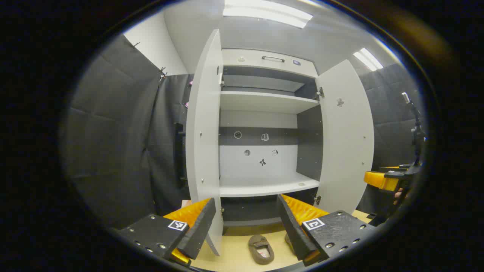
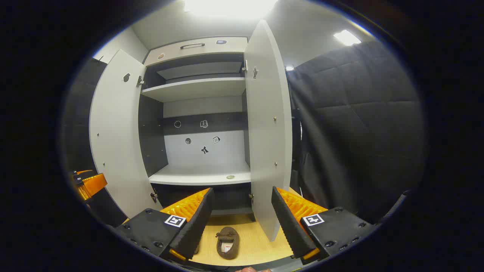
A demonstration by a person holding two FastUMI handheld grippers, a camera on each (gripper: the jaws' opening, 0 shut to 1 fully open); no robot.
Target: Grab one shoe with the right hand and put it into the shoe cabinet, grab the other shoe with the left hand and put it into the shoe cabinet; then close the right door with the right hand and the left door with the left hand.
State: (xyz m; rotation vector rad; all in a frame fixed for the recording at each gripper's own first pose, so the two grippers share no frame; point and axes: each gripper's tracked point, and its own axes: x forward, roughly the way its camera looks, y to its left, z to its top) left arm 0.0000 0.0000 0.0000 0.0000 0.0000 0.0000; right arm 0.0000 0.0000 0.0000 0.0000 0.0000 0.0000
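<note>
Overhead strip lights [image 1: 266, 13], wooden floor [image 2: 249, 241] (pale)

Bright ceiling panels [image 1: 266, 13] overhead, glare in the right gripper view, strong fisheye bending at edges.

Quick count. One shoe cabinet [image 1: 264, 113], two doors: left door [image 1: 204, 124] and right door [image 1: 346, 139], both swung open. Two white shelves inside, upper shelf [image 1: 264, 102] and lower shelf [image 1: 264, 185]. One handle [image 1: 273, 58] up on the top panel. Five small stickers [image 1: 265, 137] on the back wall, plus one little round thing [image 1: 301, 184] on the lower shelf. Shoes: one brown shoe [image 1: 261, 249] in plain sight on the wooden floor [image 1: 234, 257], sliver of a second shoe [image 1: 288, 241] behind the right-hand finger. Two grippers total: left gripper [image 1: 245, 223], right gripper [image 2: 242, 217], two fingers each.
</note>
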